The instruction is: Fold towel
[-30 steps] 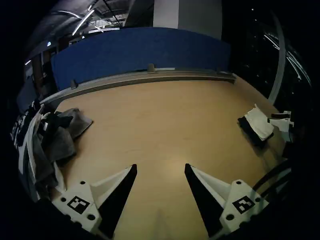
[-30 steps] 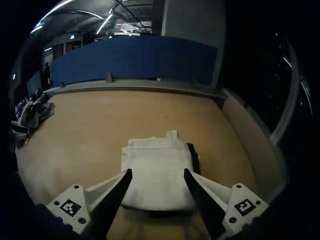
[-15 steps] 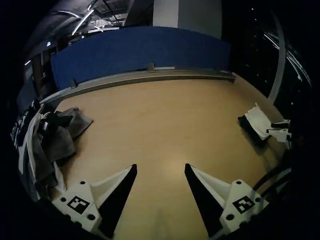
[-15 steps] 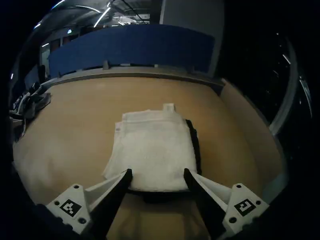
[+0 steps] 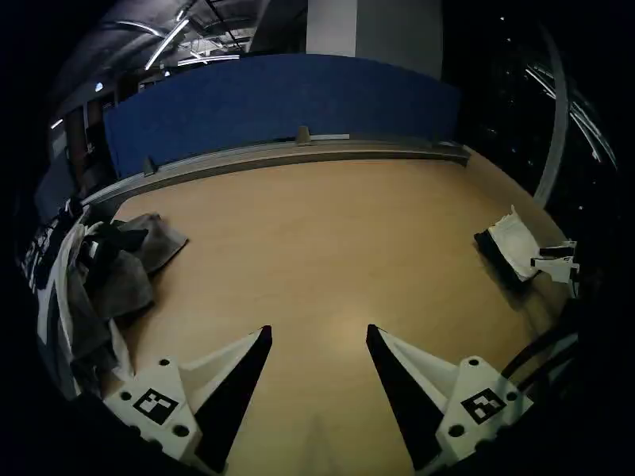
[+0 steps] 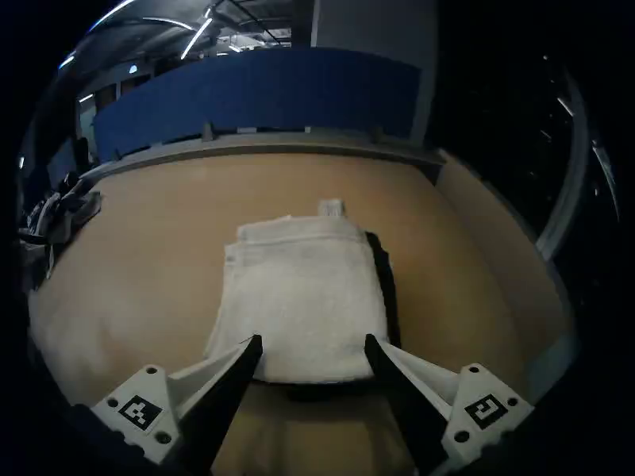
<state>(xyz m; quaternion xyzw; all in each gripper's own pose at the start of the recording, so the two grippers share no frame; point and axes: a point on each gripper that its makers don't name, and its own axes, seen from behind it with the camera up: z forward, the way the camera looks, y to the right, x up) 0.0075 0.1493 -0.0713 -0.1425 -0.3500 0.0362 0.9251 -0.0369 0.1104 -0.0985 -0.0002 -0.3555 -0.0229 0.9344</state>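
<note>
In the left gripper view, you are holding the left gripper (image 5: pixel 317 327) low over a wooden table (image 5: pixel 333 230), its two fingers spreading wide apart at the bottom of the frame with nothing between them but bare tabletop. A heap of grey cloths (image 5: pixel 119 270) is lying at the left edge of the frame. At the far right edge, a folded white towel (image 5: pixel 514 242) is sitting on top of something dark, and the tip of the right gripper (image 5: pixel 559 262) is showing just beside it. A blue partition (image 5: pixel 278 103) is running along the back of the table, across the upper part of the frame.

In the right gripper view, you are pointing the right gripper (image 6: pixel 312 337) straight at the white towel (image 6: pixel 302 293), which is lying folded into a neat rectangle in the centre of the frame. The fingers are standing open, their tips reaching the towel's near edge, one at each near corner; they are not pinching the cloth. A dark folded cloth (image 6: pixel 386 278) is peeking out from under the towel along its right and near sides. A small tab is sticking out at the towel's far edge. The grey cloths (image 6: pixel 55 218) are lying far off at the left edge.
</note>
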